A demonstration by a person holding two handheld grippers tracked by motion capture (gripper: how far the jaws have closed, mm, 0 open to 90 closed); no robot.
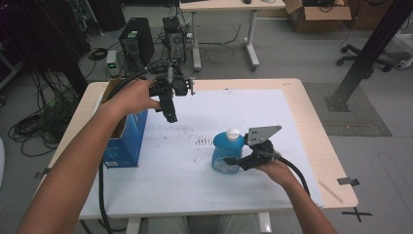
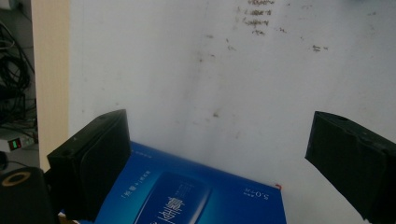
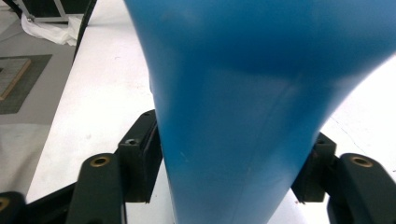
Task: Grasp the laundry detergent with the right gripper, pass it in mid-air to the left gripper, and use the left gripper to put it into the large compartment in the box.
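A blue bottle [image 1: 225,155] with a white cap [image 1: 234,133] stands upright on the white table cover [image 1: 185,180], right of the middle. My right gripper [image 1: 235,162] comes in from the right and is shut on the bottle's lower body; in the right gripper view its pads [image 3: 140,163] press on both sides of the blue bottle [image 3: 233,116]. My left gripper [image 1: 169,114] hangs in the air at the back left, pointing down, open with nothing between its jaws [image 2: 219,154]. Below it stands a blue carton [image 1: 124,141], whose printed face [image 2: 187,198] shows in the left gripper view.
Dark smudges [image 1: 202,141] mark the cover left of the bottle. The blue carton stands open-topped by the table's left edge. Beyond the table are a computer tower [image 1: 137,41], cables on the floor, another desk [image 1: 229,5] and a black slanted post [image 1: 370,48].
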